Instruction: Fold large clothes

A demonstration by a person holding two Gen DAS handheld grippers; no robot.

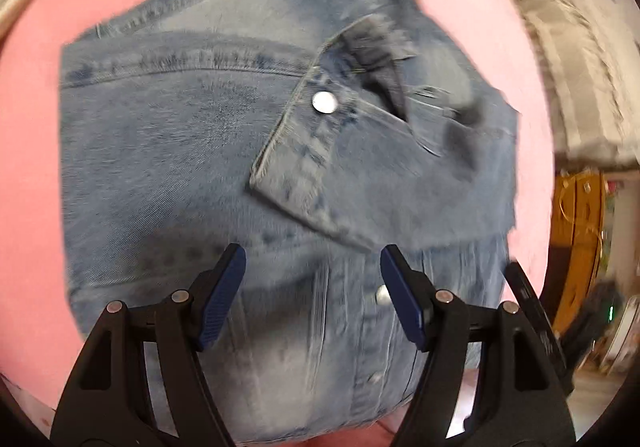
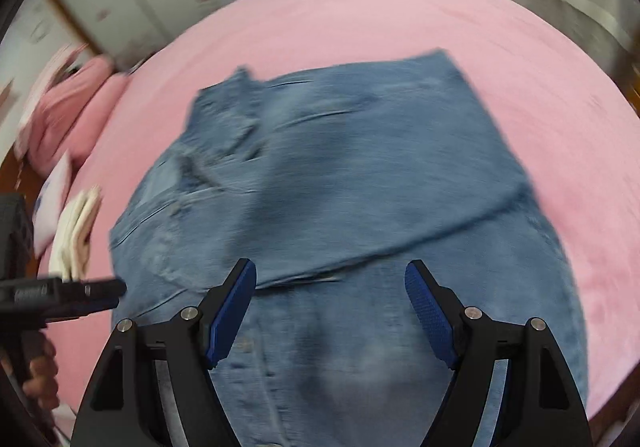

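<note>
A light blue denim jacket lies partly folded on a pink bed. A sleeve cuff with a metal snap button lies across its top. My left gripper is open and empty, hovering just above the jacket's near part. In the right wrist view the same jacket lies with a folded layer over its button front. My right gripper is open and empty above the fold edge. The left gripper also shows in the right wrist view, at the left edge, held by a hand.
The pink bed spreads around the jacket. Pink pillows and folded pale cloths sit at its left side. A grey striped curtain and wooden furniture stand to the right.
</note>
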